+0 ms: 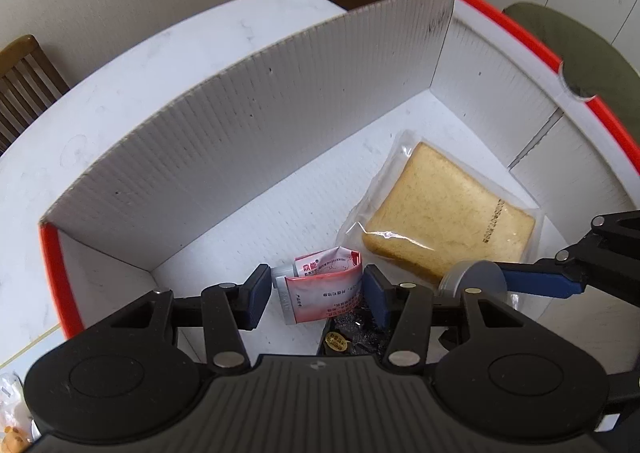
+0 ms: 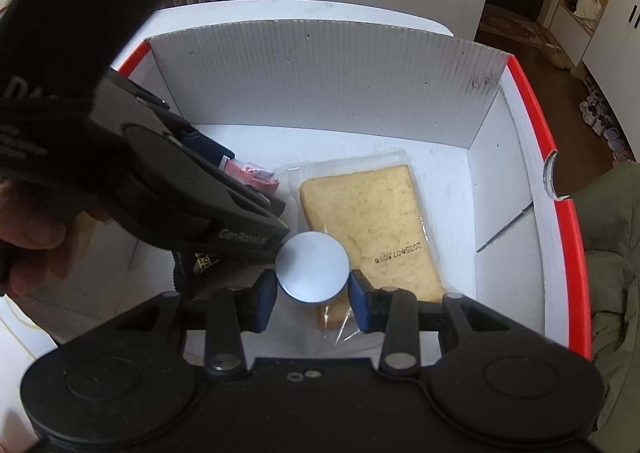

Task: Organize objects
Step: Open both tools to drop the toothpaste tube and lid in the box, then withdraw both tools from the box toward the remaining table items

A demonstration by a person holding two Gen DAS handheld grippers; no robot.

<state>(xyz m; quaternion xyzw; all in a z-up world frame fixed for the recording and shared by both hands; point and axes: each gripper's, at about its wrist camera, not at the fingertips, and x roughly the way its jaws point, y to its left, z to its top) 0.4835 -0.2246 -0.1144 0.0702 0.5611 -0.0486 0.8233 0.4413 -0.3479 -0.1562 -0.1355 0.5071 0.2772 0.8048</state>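
On the white table (image 1: 120, 93), inside the white cardboard box with red rim (image 2: 320, 73), the left gripper (image 1: 318, 291) clamps the crumpled pink tube (image 1: 324, 289) at lower centre, while the right gripper (image 2: 312, 293), jaws apart, flanks the round silver tin (image 2: 312, 267) beside the wrapped bread slice (image 2: 372, 221); I think both should let go low and gently.

Left tongs (image 1: 316, 293) inside white corrugated box (image 1: 256, 125), low near its floor. Blue pads flank folded red-and-white tube (image 1: 326, 289); jaws close to it, contact unclear. Wrapped bread slice (image 1: 448, 213) flat on box floor toward right wall. Right tongs (image 1: 520, 281) enter from right edge, one blue finger against grey round tin (image 1: 476, 277) at bread's near corner. Box sits on white tabletop (image 1: 120, 93).
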